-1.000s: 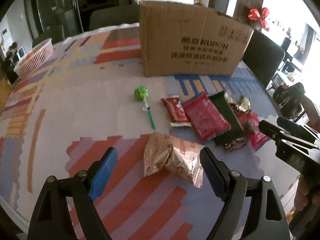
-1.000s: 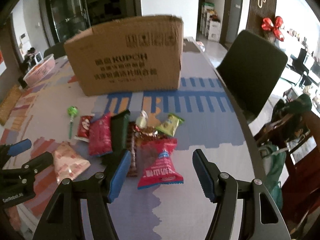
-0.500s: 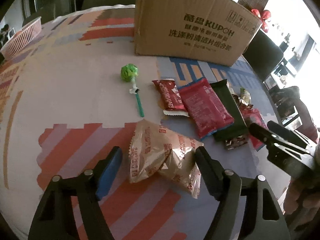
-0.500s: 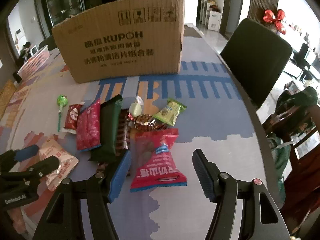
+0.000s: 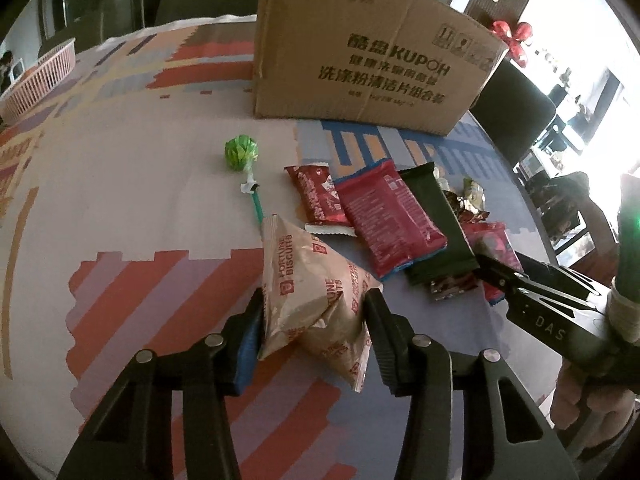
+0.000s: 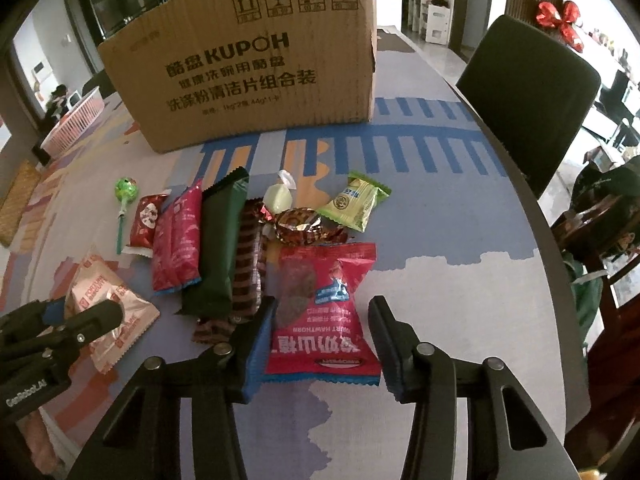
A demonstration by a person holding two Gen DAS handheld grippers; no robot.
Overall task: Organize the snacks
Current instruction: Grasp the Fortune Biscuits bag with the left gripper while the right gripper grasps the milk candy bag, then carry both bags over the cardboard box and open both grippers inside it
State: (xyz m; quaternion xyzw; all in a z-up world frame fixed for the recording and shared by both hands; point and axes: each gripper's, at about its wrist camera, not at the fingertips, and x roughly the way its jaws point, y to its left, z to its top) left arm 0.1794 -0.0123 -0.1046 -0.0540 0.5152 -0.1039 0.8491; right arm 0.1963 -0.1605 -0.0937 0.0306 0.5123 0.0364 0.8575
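My left gripper is shut on a tan fortune biscuit bag, which also shows in the right wrist view. My right gripper is open, its fingers on either side of a red hawthorn snack bag lying on the table; whether they touch it I cannot tell. A cardboard box stands behind the snacks. Other snacks lie in a row: a green lollipop, a small dark red packet, a red bag, a dark green bar.
A striped brown wafer pack, a shiny brown candy, a pale candy and a light green packet lie by the red bag. A pink basket sits far left. A dark chair stands at the table's right edge.
My left gripper moved forward and closed on the biscuit bag. My right gripper moved forward so the red hawthorn bag lies between its fingers, which have narrowed a little.
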